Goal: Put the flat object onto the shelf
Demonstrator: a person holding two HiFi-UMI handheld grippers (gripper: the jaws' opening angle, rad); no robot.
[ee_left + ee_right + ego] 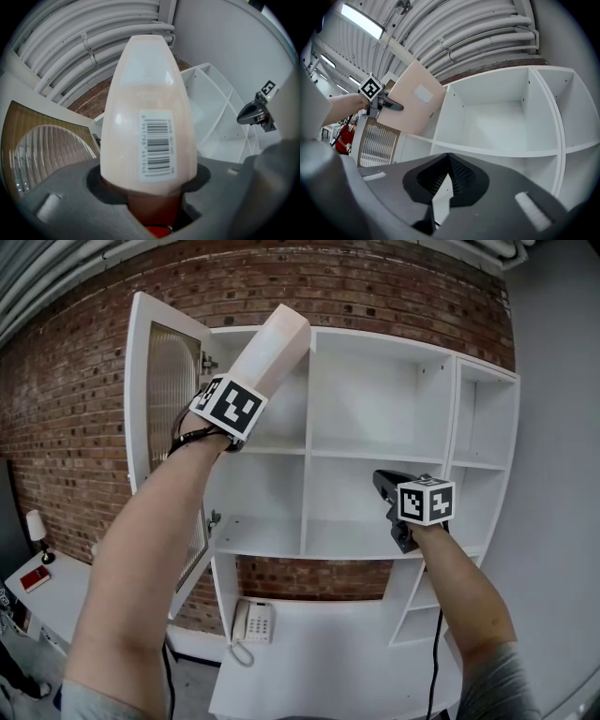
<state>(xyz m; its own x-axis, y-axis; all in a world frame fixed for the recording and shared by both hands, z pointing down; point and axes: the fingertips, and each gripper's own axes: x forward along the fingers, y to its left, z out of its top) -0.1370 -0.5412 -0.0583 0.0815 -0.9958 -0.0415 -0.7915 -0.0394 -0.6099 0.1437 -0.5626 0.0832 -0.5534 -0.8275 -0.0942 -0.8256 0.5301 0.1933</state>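
The flat object is a thin pale pink box (pixel 274 351) with a barcode label (pixel 156 149). My left gripper (pixel 246 393) is shut on its lower end and holds it up at a tilt in front of the top-left compartment of the white shelf unit (pixel 307 452). In the left gripper view the box (pixel 150 108) fills the middle, clamped between the grey jaws (pixel 152 199). My right gripper (pixel 387 484) hovers before the middle shelf, shut with nothing in it; its tips meet (pixel 447 157). From the right gripper view the box (pixel 415 101) shows at upper left.
The shelf's glass-panelled door (pixel 171 427) stands open at the left, beside my left arm. Below the shelves a white telephone (pixel 253 622) sits on the white desk (pixel 328 662). A small lamp (pixel 37 531) stands on a side table at far left.
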